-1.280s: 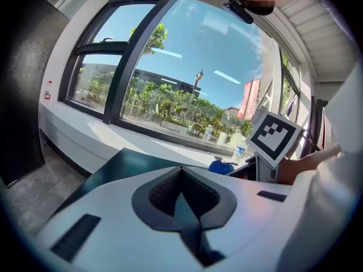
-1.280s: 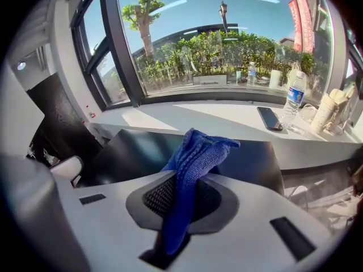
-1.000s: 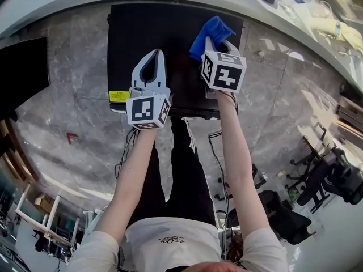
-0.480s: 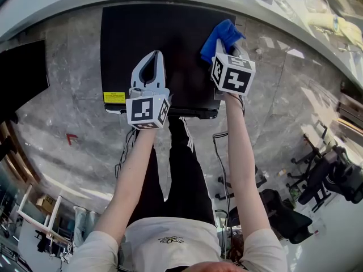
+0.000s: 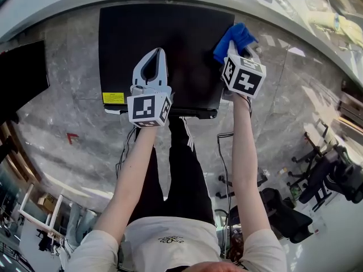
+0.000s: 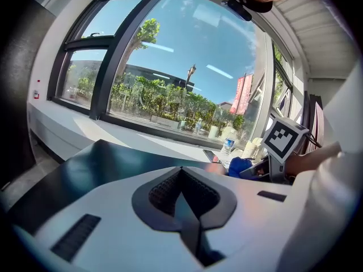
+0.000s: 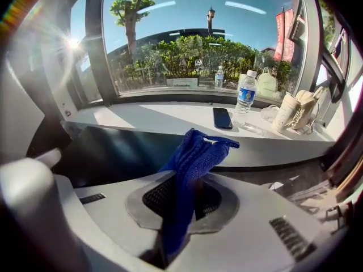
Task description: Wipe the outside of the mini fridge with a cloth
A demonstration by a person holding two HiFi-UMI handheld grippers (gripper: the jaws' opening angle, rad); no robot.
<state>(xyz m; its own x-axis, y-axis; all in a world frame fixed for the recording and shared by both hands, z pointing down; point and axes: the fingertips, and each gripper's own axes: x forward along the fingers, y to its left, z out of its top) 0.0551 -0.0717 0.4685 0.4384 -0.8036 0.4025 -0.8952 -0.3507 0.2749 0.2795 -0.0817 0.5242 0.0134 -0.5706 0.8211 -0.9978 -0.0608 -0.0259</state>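
Mini fridge (image 5: pixel 170 44): one, black, back edge under the white window ledge (image 7: pixel 170 120), open marble floor (image 5: pixel 74 67) to either side. Cables (image 5: pixel 218 146) trail off its front. Ledge holds one phone (image 7: pixel 222 118) and two water bottles (image 7: pixel 246 95).

Left gripper (image 5: pixel 153 54) over the top's front middle, jaws together, empty. Right gripper (image 5: pixel 233 51) at the top's right edge near the back corner, jaws pinching one blue cloth (image 5: pixel 235 37), which bunches out past the tips.

One yellow label (image 5: pixel 113 97) at the fridge's front left.
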